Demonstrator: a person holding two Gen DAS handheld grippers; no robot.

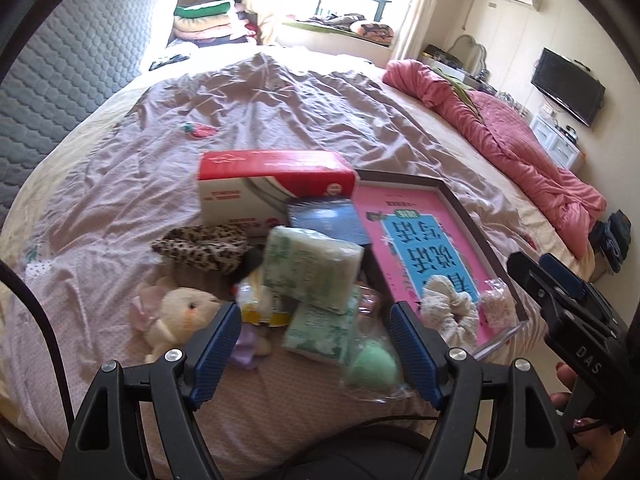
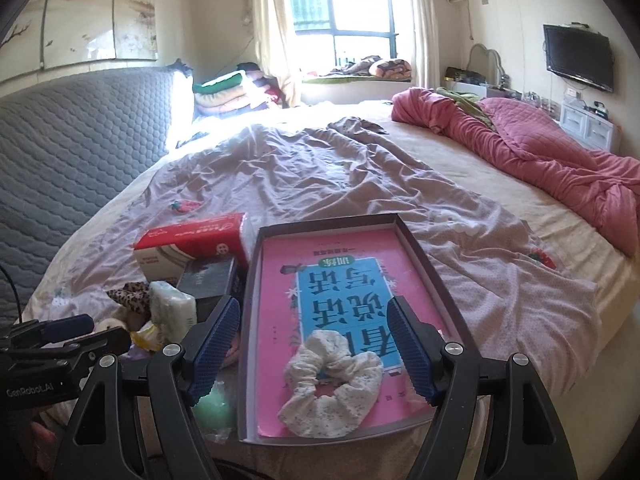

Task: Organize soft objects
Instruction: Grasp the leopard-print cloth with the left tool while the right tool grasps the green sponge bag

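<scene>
My left gripper (image 1: 314, 344) hangs open over a pile on the bed: a cream plush bunny (image 1: 180, 316), a leopard scrunchie (image 1: 200, 246), two green tissue packs (image 1: 312, 268) and a green sponge (image 1: 374, 366) in clear wrap. Nothing touches its pads. Right of the pile lies a dark-rimmed tray (image 2: 424, 256) with a pink book (image 2: 280, 280) in it. A white floral scrunchie (image 2: 332, 376) rests on the book, and a small clear bag (image 1: 496, 304) lies beside it. My right gripper (image 2: 314, 344) stands open above that scrunchie, apart from it.
A red and white box (image 1: 272, 188) and a dark packet (image 1: 328, 218) sit behind the pile. A crumpled pink quilt (image 2: 540, 160) lies along the bed's right side, and a grey padded headboard (image 2: 80, 140) stands at the left. Wrinkled sheet (image 2: 300, 168) spreads beyond the tray.
</scene>
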